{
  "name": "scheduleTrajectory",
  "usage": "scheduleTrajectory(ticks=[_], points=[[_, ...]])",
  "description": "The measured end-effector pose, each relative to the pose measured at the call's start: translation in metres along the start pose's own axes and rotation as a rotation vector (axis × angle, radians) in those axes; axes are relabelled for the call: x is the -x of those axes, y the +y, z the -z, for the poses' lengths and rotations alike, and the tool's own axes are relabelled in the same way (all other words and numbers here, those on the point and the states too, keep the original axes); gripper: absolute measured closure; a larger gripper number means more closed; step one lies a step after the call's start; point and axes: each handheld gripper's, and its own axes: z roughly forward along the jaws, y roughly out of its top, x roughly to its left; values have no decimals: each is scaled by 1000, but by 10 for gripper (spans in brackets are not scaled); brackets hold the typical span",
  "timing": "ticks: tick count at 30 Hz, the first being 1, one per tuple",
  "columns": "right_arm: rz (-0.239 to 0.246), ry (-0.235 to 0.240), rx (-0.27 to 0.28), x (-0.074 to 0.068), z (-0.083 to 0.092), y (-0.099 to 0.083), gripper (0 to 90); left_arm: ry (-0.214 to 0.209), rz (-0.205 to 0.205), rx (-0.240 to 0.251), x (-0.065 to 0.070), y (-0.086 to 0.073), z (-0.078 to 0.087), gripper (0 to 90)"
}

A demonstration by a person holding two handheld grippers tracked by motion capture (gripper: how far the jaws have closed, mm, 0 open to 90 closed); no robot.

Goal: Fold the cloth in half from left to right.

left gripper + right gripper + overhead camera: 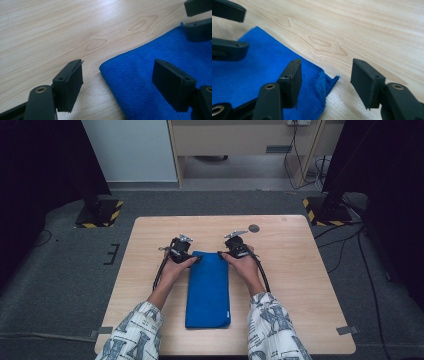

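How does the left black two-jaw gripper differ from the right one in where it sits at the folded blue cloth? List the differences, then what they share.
The left black two-jaw gripper is at the far left corner of the folded blue cloth; the right gripper is at the far right corner. The left straddles a neat folded corner; the right straddles a ragged, layered one. Both stand open, pads off the cloth, on the light wooden table.

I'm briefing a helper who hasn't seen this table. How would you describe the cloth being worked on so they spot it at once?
Start at the light wooden table. At its middle, between the person's two forearms, lies a folded blue cloth, a long rectangle running from the near edge toward the two grippers at its far corners. It is the one bright blue, soft thing there; a small dark round spot sits farther back.
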Motion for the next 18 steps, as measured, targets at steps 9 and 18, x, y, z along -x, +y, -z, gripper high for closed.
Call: scheduleTrajectory(ticks=[9, 18], points=[[4, 6, -33, -2, -12, -5, 430, 11, 21, -31, -9, -7, -8, 281], [64, 32, -24, -10, -11, -7, 759, -16, -25, -23, 6, -9, -6, 619]])
